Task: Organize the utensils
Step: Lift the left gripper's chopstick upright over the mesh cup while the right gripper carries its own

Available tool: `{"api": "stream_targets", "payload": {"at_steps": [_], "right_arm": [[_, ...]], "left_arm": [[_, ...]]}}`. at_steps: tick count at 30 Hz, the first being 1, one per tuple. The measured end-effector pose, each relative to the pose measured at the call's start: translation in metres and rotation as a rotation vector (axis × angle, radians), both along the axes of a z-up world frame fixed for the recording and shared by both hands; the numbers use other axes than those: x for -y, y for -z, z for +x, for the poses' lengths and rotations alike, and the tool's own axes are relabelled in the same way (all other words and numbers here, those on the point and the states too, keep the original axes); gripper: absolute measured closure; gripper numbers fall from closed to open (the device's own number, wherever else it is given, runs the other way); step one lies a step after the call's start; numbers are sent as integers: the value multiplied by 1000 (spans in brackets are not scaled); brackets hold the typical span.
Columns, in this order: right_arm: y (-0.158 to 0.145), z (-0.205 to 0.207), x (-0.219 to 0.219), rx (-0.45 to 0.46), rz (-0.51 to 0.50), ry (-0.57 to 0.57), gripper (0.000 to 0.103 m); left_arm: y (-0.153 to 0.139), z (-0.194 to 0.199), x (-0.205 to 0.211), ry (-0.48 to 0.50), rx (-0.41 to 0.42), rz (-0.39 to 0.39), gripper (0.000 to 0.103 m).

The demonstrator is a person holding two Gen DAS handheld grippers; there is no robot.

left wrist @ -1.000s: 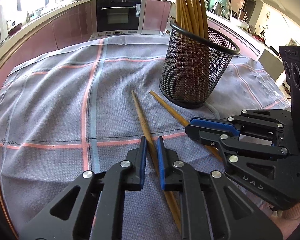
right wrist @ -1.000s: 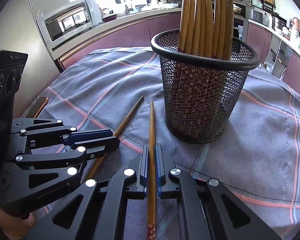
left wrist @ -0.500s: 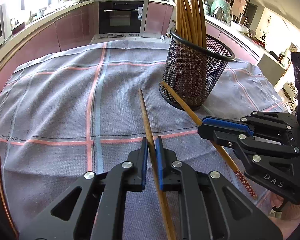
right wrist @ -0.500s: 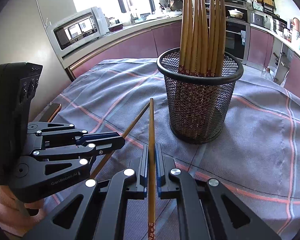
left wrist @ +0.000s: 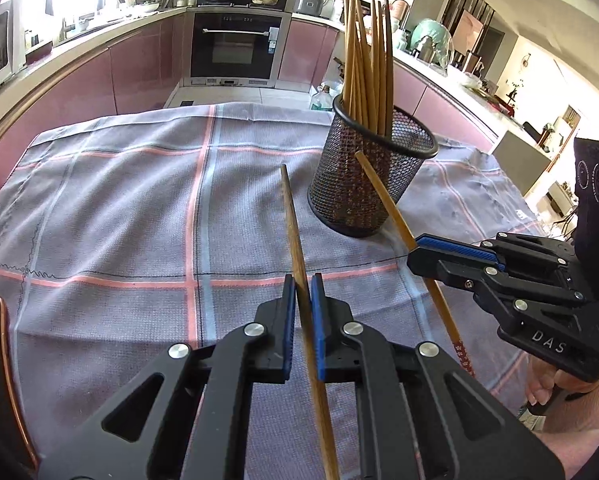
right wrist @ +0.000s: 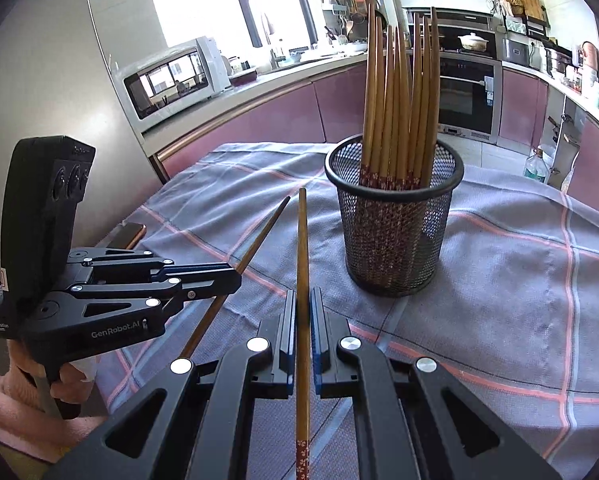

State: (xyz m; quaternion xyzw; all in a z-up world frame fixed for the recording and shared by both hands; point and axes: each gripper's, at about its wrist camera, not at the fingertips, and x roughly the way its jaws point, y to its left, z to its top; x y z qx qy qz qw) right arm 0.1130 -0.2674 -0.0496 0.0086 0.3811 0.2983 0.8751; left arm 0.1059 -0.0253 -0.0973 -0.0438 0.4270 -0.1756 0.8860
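Broadly, a grey woven cloth (left wrist: 111,208) with pink and pale blue stripes is covering the table, its waffle texture rumpling toward the far edge. Toward the far right corner of the cloth, a round black wire-mesh holder (right wrist: 395,248) is standing upright, carrying a bundle of tapered wooden chopsticks (right wrist: 399,100) with thin ends up and red floral-patterned butts down. Nearer, the left gripper (left wrist: 302,312), black and angular with ribbed blue pads, is clenching 1 smooth brown chopstick (left wrist: 293,232), whose thin tip is pointing toward the far edge, clear of the cloth. Beside it, the right gripper (right wrist: 303,320) is likewise gripping a second chopstick (right wrist: 302,248), its tip hanging just left of the holder and its floral butt sticking out behind the jaws.
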Motion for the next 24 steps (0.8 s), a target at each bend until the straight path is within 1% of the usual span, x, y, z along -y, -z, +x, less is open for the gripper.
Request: {"api": "stream_targets", "payload": {"at_steps": [6, 9, 24], "right_arm": [[-13, -3, 4, 30, 40, 7, 98], [-18, -3, 6, 40, 65, 14, 98], [-38, -5, 15, 106, 106, 37, 98]], "left_arm": [[-17, -9, -6, 7, 33, -37, 95], [-26, -13, -6, 12, 56, -43, 95], [-55, -21, 0, 21, 125, -58, 95]]}}
